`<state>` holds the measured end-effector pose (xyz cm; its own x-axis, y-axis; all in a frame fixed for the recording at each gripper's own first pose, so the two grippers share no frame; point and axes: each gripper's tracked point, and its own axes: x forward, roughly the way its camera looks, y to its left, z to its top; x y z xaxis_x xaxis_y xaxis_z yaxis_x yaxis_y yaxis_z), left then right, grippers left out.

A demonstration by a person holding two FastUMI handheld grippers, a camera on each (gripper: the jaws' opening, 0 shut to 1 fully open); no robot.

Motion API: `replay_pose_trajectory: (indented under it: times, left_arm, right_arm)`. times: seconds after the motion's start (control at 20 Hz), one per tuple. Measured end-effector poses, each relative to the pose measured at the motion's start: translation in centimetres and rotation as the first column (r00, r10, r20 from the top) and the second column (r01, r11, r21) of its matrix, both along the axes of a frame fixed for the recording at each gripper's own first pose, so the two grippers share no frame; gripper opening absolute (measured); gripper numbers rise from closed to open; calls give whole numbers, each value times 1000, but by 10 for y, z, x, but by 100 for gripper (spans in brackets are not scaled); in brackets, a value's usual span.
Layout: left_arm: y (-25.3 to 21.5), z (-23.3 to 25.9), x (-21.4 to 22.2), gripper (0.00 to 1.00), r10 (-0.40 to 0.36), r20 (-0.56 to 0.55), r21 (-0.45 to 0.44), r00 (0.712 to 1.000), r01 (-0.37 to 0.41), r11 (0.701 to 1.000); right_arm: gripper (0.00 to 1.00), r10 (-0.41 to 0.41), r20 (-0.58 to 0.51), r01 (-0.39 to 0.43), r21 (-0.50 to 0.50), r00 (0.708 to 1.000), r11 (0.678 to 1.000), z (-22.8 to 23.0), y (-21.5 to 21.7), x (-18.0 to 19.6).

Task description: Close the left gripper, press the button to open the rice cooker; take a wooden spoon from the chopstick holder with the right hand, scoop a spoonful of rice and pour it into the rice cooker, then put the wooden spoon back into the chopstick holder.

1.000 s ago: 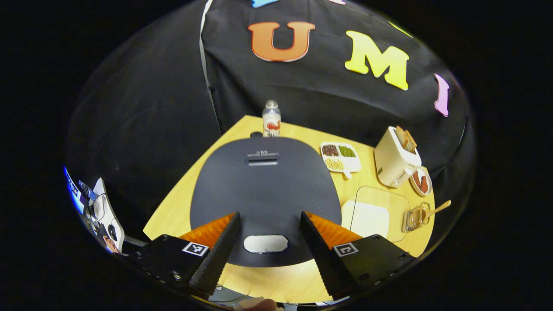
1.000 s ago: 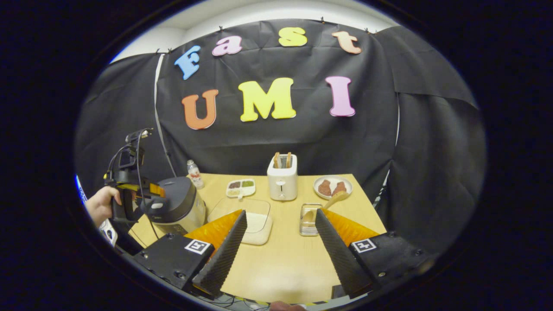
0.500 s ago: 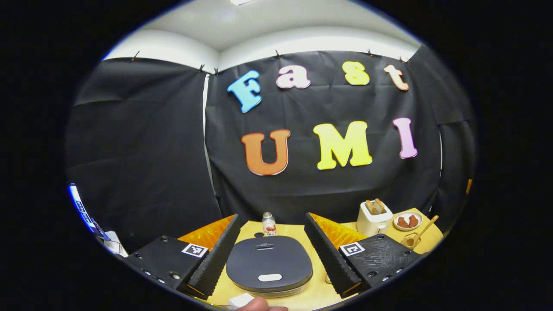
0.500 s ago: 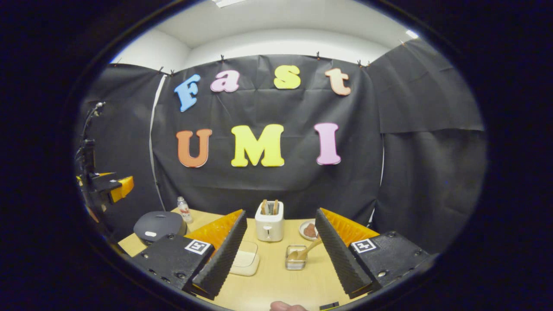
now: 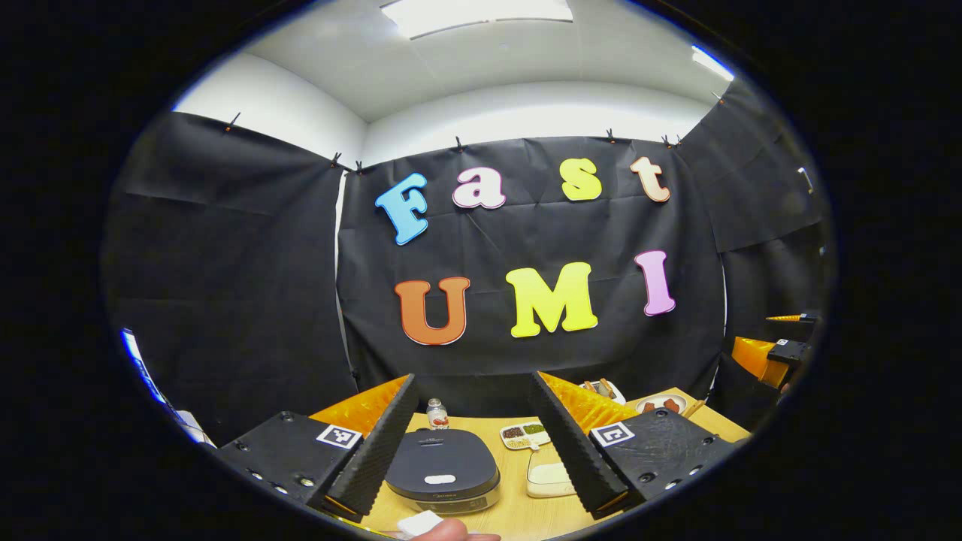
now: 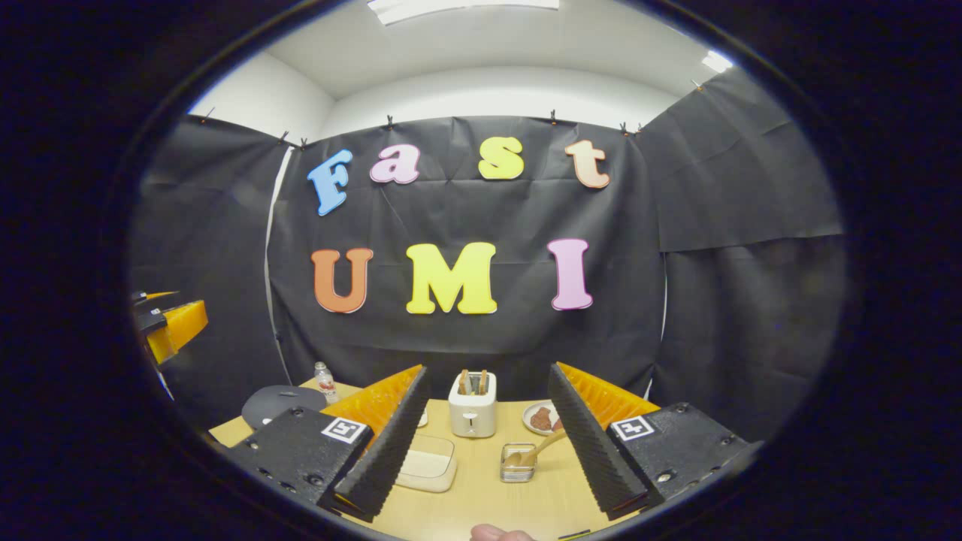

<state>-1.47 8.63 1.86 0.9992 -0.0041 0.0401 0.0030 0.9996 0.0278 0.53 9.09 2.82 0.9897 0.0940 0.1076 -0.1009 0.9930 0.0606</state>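
Currently two grippers are up over the near edge of the table [image 6: 481, 496]. Left gripper [image 5: 470, 443]: fingers apart, nothing between them, ribbed pads. Right gripper [image 6: 481, 443]: fingers likewise spread wide, empty.

Count on the wooden tabletop:
- One rice cooker [image 5: 442, 469], rounded-square dark matte lid, closed, with one pale oval button [image 5: 439, 479] near its front; it sits toward the near-left corner.
- One chopstick holder [image 6: 518, 462], small, clear, boxy, near the middle of the table, with one wooden spoon [image 6: 535, 451] leaning out of it to the right.
- One shallow clear container [image 6: 428, 466] of rice with rounded corners, between cooker and holder.
- One white toaster [image 6: 473, 406] with two slices standing in it, toward the far edge.
- One small bottle [image 5: 435, 413] at the far-left corner.
- One divided tray [image 5: 525, 435], three compartments.
- One round plate [image 6: 539, 418] with brownish pieces beside the toaster.
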Motion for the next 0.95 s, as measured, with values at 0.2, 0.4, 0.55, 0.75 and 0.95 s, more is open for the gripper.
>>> replay_pose_trajectory:
  times: [0.2, 0.4, 0.55, 0.75, 0.95]
  left_arm:
    - [-2, -1, -4, 95, -12, -9, 1, 1000, 12, 1000]
    - [-5, -8, -5, 95, -17, -32, -1, 999, 17, 1000]
    - [-6, -10, -3, 95, -18, -40, 5, 999, 18, 1000]
    - [-4, -15, -2, 95, -12, -55, 5, 998, 13, 1000]
    - [-5, -20, 1, 95, -11, -69, 11, 998, 12, 1000]
  right_arm:
    - [100, 4, -2, -4, -6, 1000, 1000, 2, 0, -4]
    - [100, 7, -6, -7, -23, 1000, 1000, 2, 1, -7]
    - [100, 9, -10, -10, -23, 1000, 1000, 3, 2, -8]
    - [100, 4, -11, -5, -25, 1000, 1000, 4, -4, -7]
    - [96, 2, -21, -3, -22, 1000, 1000, 2, -6, -7]
